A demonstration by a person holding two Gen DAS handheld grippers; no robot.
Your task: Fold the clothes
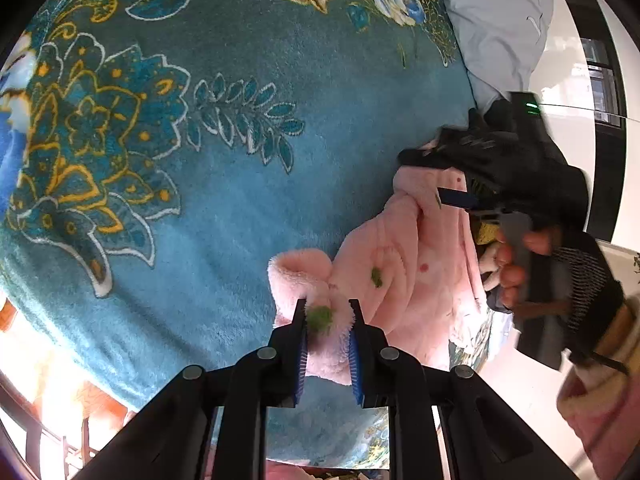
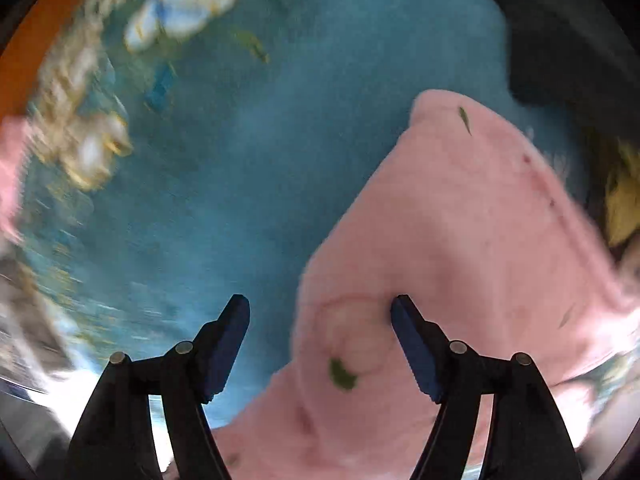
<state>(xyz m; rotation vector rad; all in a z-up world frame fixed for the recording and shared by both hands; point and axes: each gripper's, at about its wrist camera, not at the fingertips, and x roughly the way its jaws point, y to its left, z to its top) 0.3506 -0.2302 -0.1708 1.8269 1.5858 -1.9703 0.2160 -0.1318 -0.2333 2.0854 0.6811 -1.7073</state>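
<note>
A teal floral blanket (image 1: 248,184) covers the bed. On it, toward its right edge, lies a fluffy pink garment (image 1: 416,268) with small green motifs, partly crumpled, beside a dark pile of clothes (image 2: 568,40). A pale blue pillow (image 1: 496,20) sits farther back. The left tongs (image 1: 328,312) are clamped on a fuzzy pink edge of the garment. The right tongs (image 2: 320,312) hang spread wide above the pink fabric, gripping nothing.

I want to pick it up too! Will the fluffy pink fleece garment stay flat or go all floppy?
Probably floppy: the fluffy pink fleece garment already bunches and sags where the left gripper pinches it. Its thick pile looks grippy, so it likely won't slip. The right gripper is open above it.
</note>
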